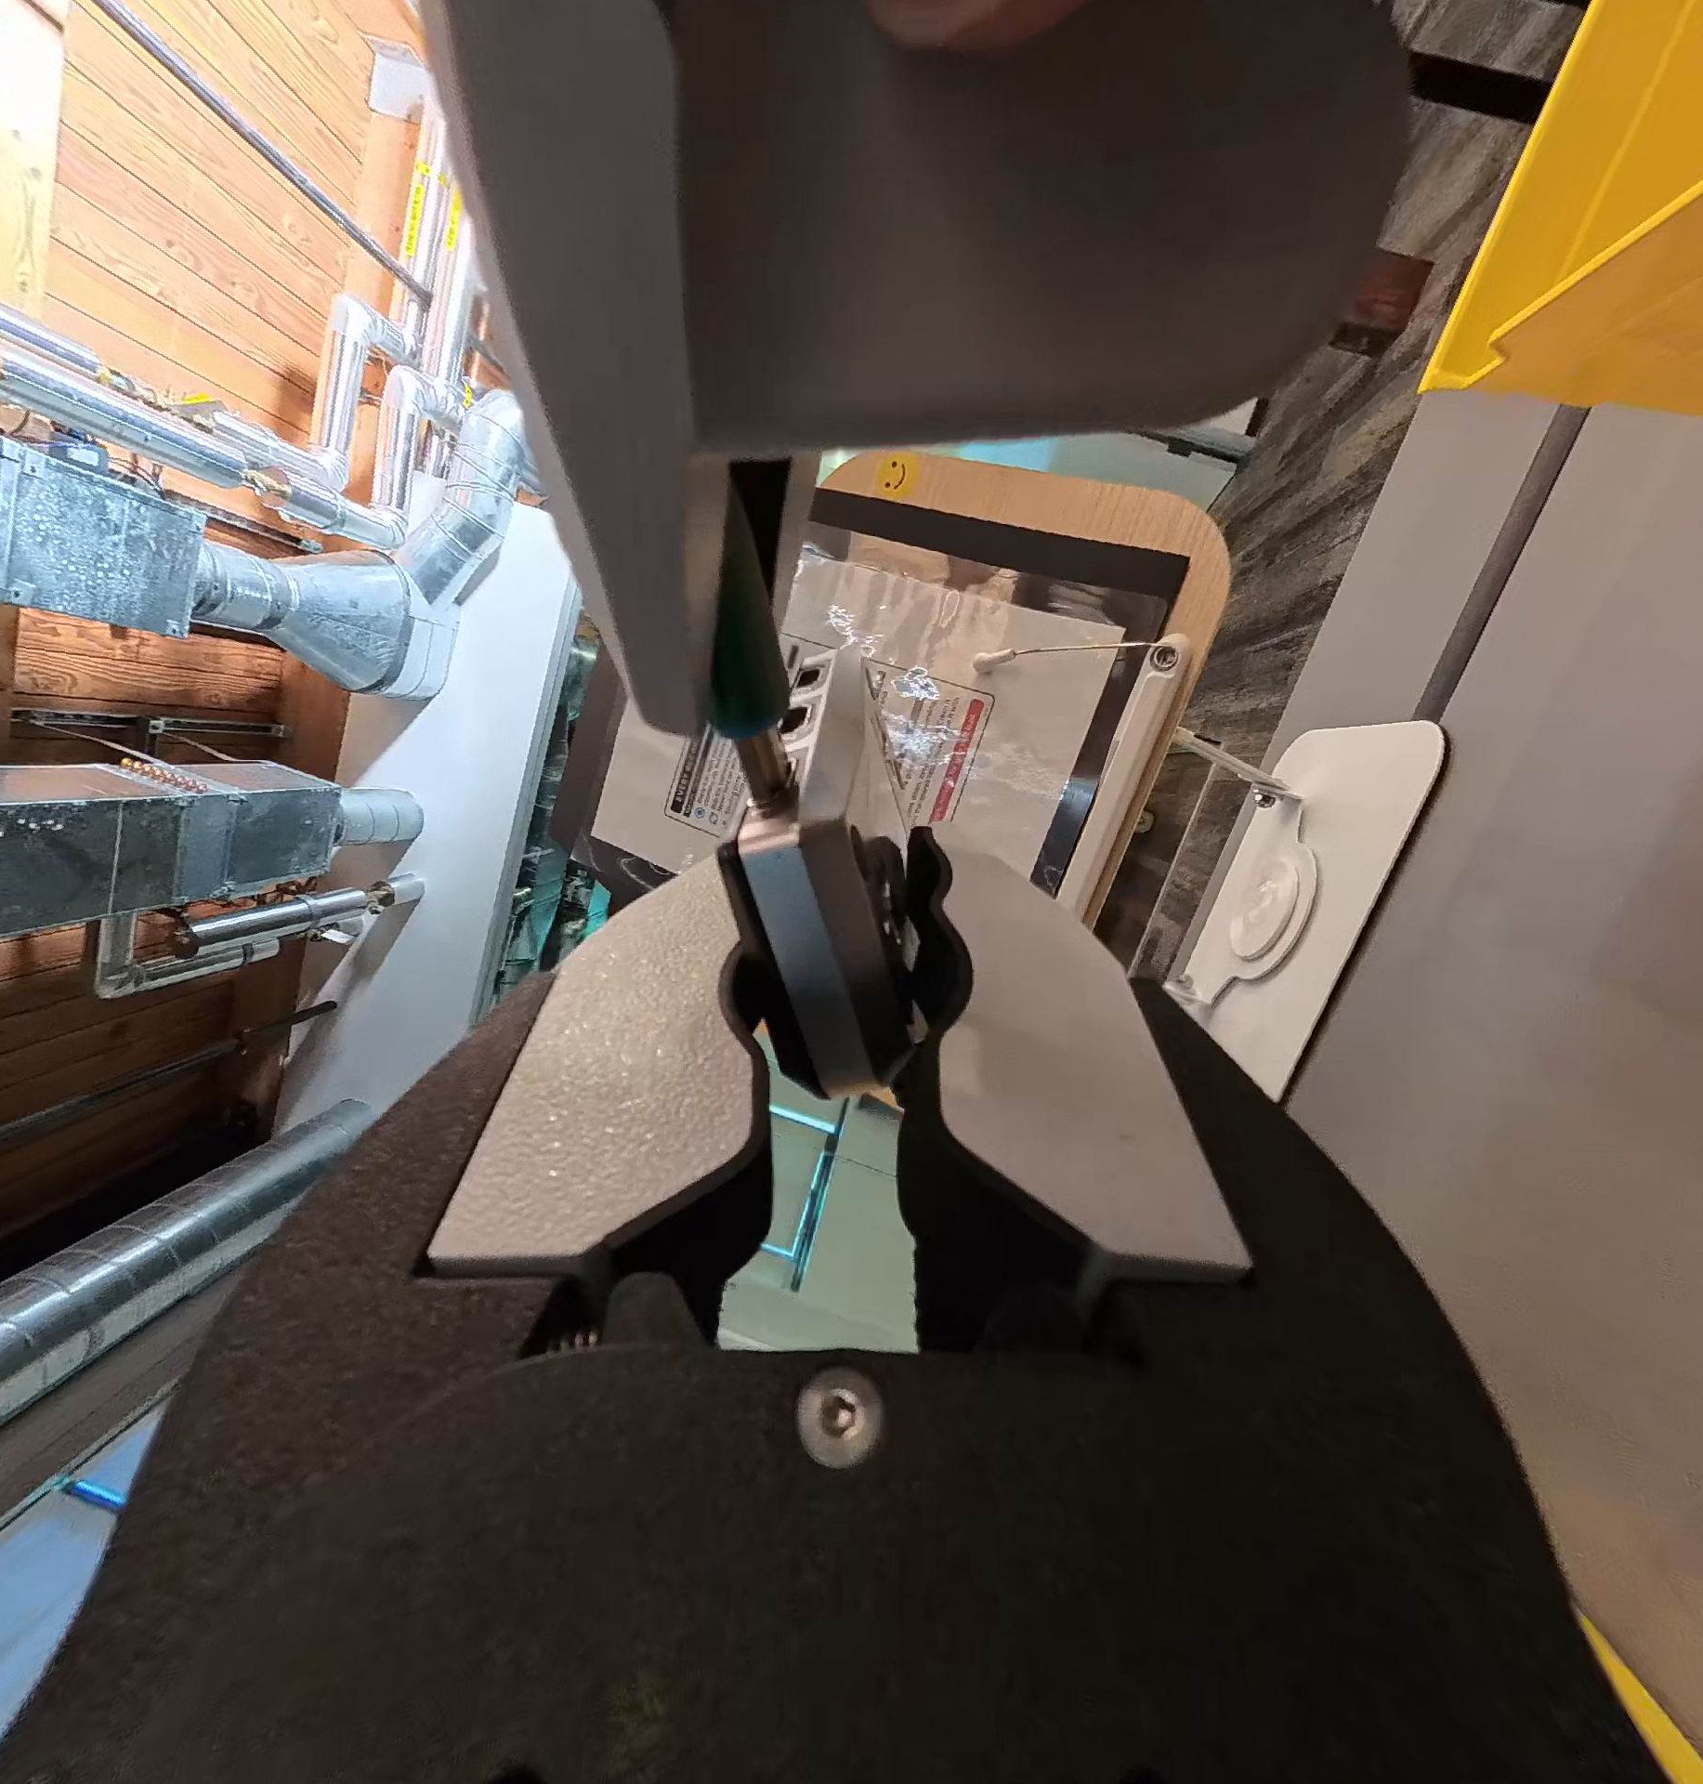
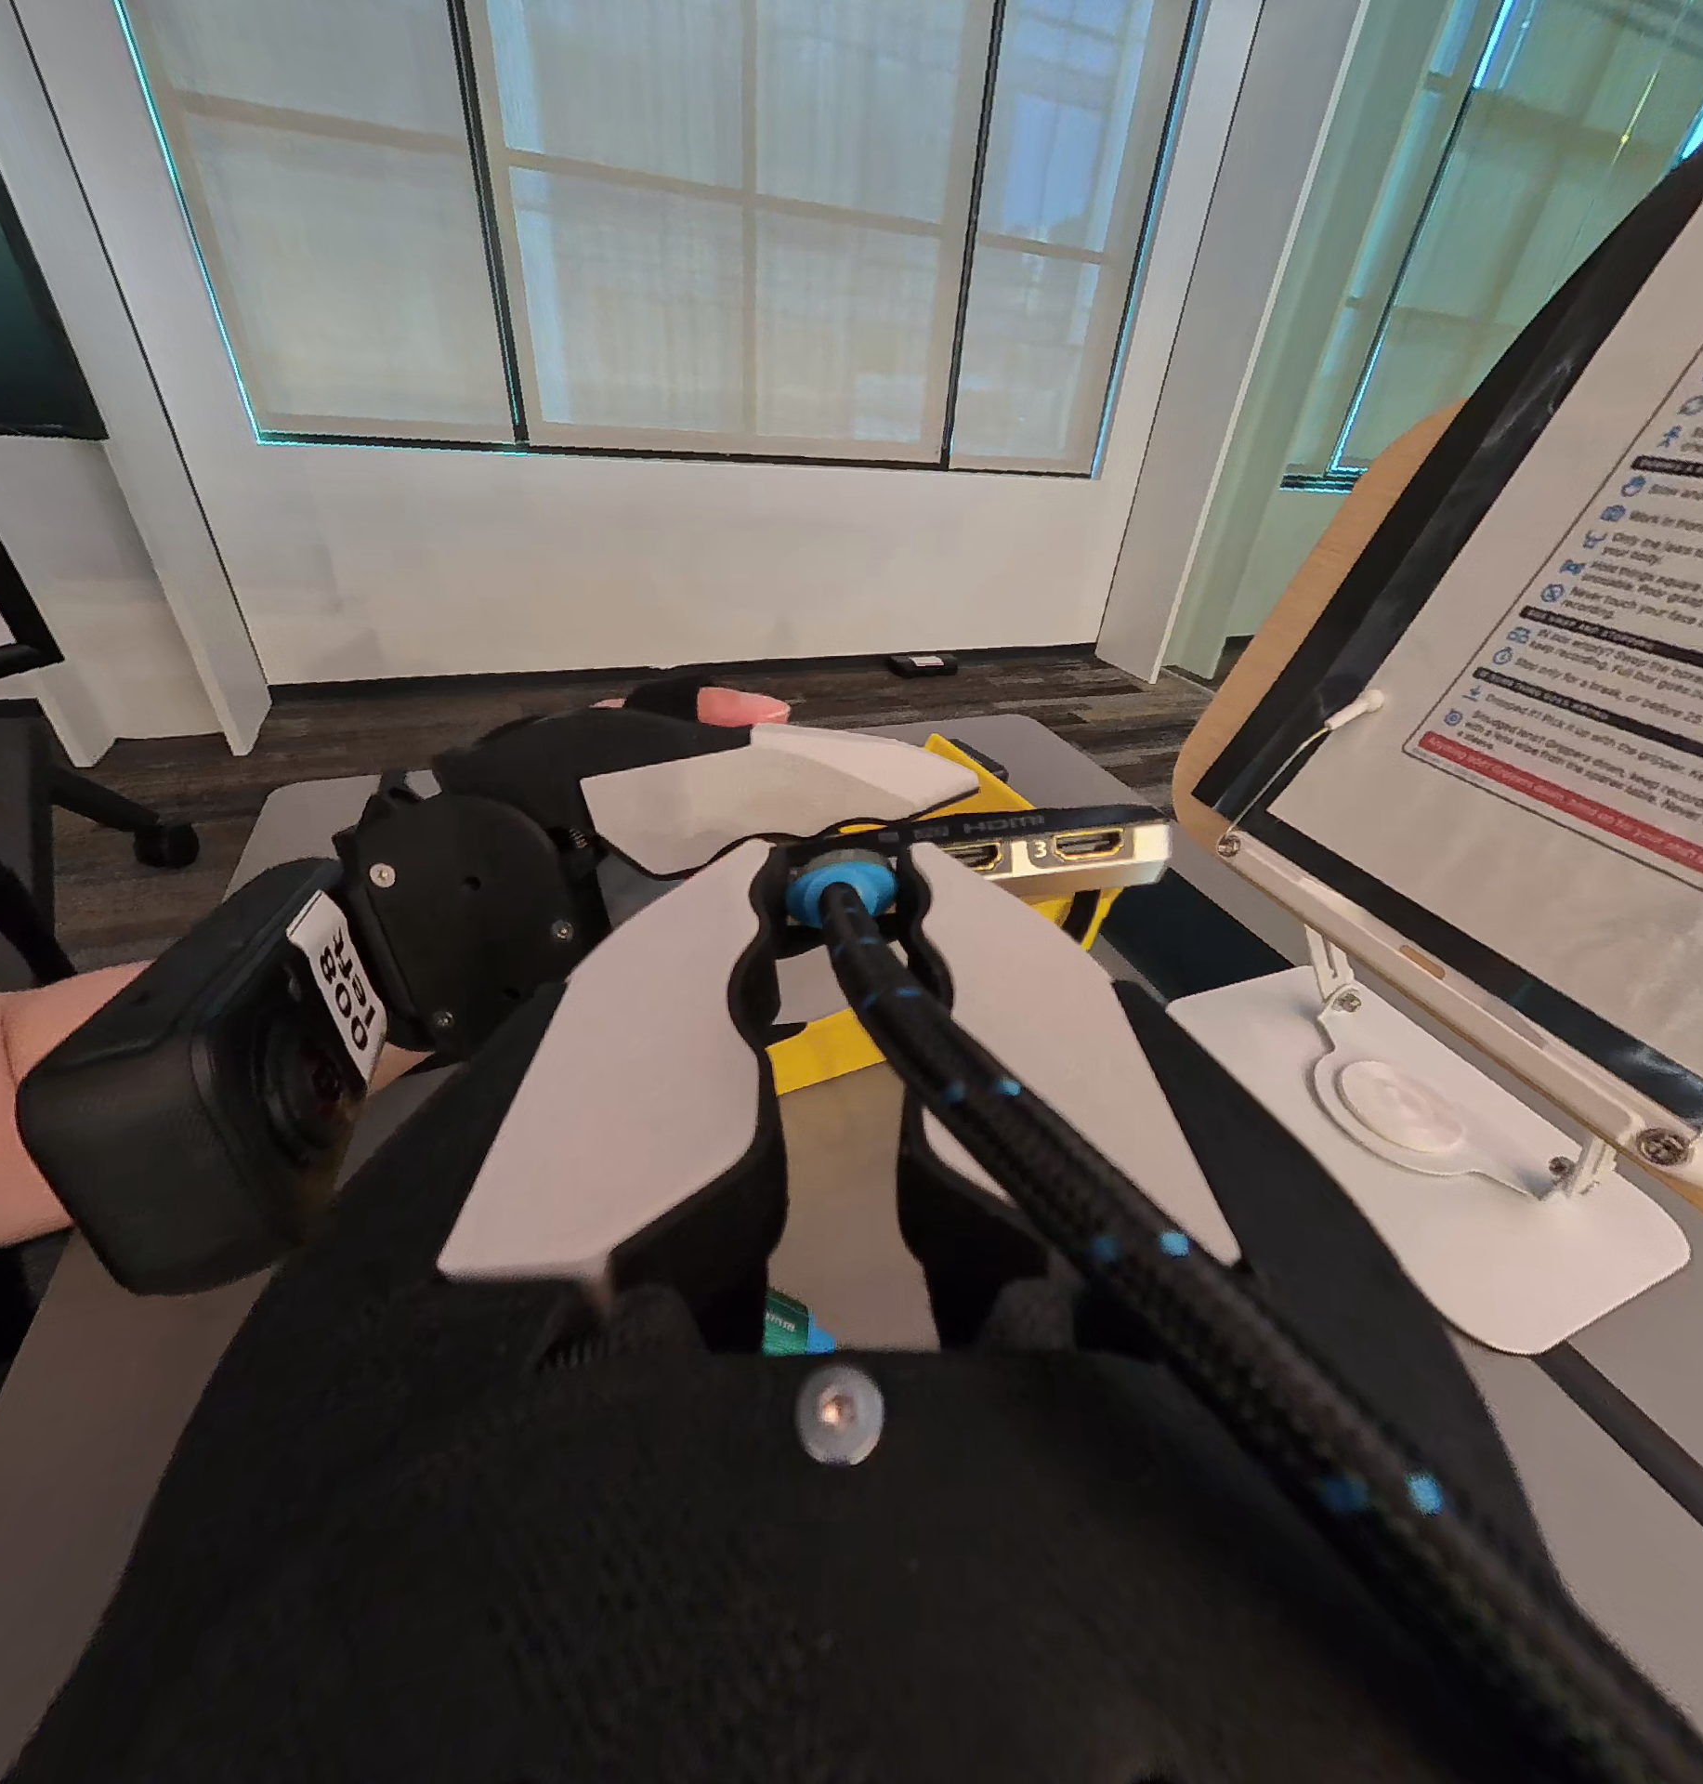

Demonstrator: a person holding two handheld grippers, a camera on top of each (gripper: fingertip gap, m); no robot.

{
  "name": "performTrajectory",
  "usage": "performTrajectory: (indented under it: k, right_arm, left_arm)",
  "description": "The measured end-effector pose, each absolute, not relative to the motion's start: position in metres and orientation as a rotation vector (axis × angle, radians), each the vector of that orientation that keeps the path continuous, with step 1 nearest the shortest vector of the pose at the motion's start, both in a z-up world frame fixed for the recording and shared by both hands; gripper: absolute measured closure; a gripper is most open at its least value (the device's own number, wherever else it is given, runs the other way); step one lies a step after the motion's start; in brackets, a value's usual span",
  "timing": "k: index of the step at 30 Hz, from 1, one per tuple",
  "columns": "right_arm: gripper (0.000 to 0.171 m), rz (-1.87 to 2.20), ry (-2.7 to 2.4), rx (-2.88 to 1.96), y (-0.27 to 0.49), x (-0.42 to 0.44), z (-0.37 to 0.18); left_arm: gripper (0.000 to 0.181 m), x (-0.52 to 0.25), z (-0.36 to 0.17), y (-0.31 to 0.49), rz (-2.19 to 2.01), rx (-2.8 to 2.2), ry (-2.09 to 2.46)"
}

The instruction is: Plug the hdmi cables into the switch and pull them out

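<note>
The HDMI switch [image 2: 1050,850], a slim metallic box with gold-rimmed ports along its near face, sits just past the centre of the right wrist view, held above the grey surface [image 2: 1619,1429]. The left gripper [image 2: 780,801] comes in from nine o'clock, its fingers pinching the switch's left part. In the left wrist view the same switch [image 1: 813,965] appears edge-on, clamped between the left gripper's [image 1: 828,975] fingers.

The right gripper [image 2: 842,903] has its fingers pressed onto the blue-collared plug [image 2: 833,893] of a black braided HDMI cable [image 2: 1117,1245] flecked with blue, which trails off toward five o'clock. The plug sits at the switch's leftmost port; how deep it is seated cannot be told. Two open ports show at the plug's three o'clock.

Beneath the switch lies a yellow bin [image 2: 1021,811]. At three o'clock, a white stand [image 2: 1465,1245] props up a framed instruction sheet [image 2: 1552,541]. A person's bare hand [image 2: 17,1110] shows at nine o'clock, behind the left gripper's camera [image 2: 200,1091].
</note>
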State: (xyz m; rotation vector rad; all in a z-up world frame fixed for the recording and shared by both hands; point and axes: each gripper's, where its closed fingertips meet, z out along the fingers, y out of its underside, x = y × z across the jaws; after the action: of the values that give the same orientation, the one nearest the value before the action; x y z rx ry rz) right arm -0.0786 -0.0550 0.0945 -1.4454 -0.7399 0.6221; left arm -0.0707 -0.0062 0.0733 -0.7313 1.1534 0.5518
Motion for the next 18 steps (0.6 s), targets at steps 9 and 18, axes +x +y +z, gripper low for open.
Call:
performTrajectory:
  k: [9,18]
  right_arm:
    - [0.149,0.628,-0.75,-1.442,-0.051,-0.078,0.09]
    - [0.149,0.682,-0.865,-1.513,-0.054,-0.071,0.079]
  left_arm:
    - [0.155,-0.07,0.07,-0.005,0.592,-0.737,1.166]
    - [0.155,-0.064,0.061,-0.007,0.609,-0.721,1.238]
